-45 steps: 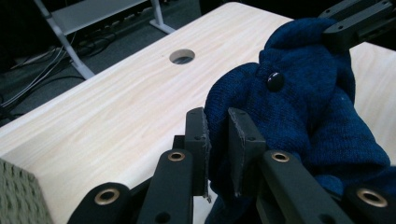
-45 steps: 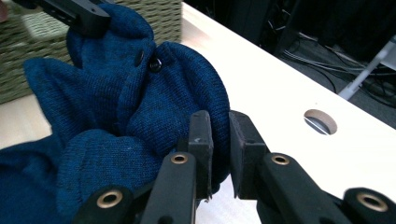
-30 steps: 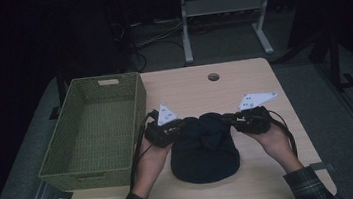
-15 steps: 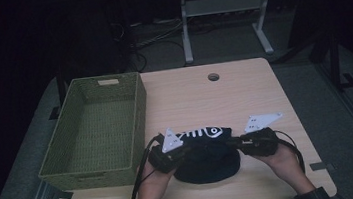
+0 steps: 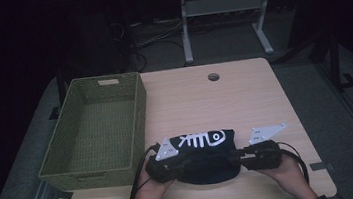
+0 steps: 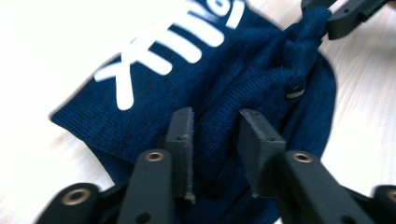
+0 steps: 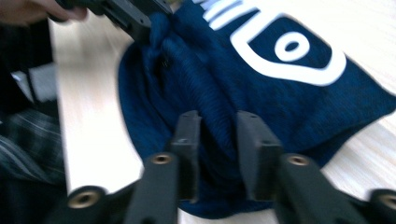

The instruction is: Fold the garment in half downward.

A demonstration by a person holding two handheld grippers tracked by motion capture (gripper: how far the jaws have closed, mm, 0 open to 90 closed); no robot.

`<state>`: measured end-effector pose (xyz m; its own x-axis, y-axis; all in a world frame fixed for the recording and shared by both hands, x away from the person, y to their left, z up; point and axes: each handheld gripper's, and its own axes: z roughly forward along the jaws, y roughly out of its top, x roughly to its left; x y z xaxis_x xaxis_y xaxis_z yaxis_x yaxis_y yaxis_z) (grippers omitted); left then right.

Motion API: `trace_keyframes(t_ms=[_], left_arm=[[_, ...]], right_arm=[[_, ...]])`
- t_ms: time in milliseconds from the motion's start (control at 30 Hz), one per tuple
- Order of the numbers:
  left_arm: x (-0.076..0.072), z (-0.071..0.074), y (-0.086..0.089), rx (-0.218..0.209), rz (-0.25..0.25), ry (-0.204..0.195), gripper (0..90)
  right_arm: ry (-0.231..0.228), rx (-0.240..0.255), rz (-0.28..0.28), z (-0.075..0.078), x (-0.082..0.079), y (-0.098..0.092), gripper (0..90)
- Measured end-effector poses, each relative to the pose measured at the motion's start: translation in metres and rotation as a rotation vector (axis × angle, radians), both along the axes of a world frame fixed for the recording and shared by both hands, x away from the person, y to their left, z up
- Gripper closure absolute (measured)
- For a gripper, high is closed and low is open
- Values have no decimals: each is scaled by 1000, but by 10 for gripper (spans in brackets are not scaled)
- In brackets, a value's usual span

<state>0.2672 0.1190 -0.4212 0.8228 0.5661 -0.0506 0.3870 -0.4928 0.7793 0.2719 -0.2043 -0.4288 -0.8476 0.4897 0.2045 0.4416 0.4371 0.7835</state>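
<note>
Folding seems to be the job here, and it looks partly done. A dark blue knitted garment with a white fish-bone picture (image 5: 206, 154) lies on the pale wooden table (image 5: 244, 96), close to the near edge and about halfway between the left and right edges. It is already doubled over, so the fish-bone picture faces up along its far side.

The left gripper (image 5: 178, 168) sits at the left end of the garment and the right gripper (image 5: 236, 159) at the right end, each held in one of the person's hands. They point toward each other, most likely so both ends of the cloth can be laid down evenly at once.

In the left gripper view, the black jaws stand a little apart with a bunched ridge of blue cloth (image 6: 215, 135) between them. The jaws have just been opening, and the pads do not seem to press the cloth now. In the right gripper view it is the same: the jaws have just been opening, the blue cloth (image 7: 217, 126) sits in the gap, and it looks let go.

So the person is probably setting the fold down and letting it rest on the table.

A green woven basket (image 5: 97, 128) stands along the left edge of the table, just beside the garment. It may be where the folded garment goes.
</note>
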Motion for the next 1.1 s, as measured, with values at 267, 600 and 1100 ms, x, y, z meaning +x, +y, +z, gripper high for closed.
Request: trace_keyframes(t_ms=[267, 600, 1100], left_arm=[[1, 28, 10, -60, 8, -53, 672], [7, 15, 3, -49, -35, 14, 896], [-7, -24, -12, 44, -119, 118, 896]], right_arm=[[-51, 89, -3, 29, 3, -4, 615], [-59, 4, 11, 19, 9, 12, 876], [29, -83, 45, -17, -9, 20, 894]])
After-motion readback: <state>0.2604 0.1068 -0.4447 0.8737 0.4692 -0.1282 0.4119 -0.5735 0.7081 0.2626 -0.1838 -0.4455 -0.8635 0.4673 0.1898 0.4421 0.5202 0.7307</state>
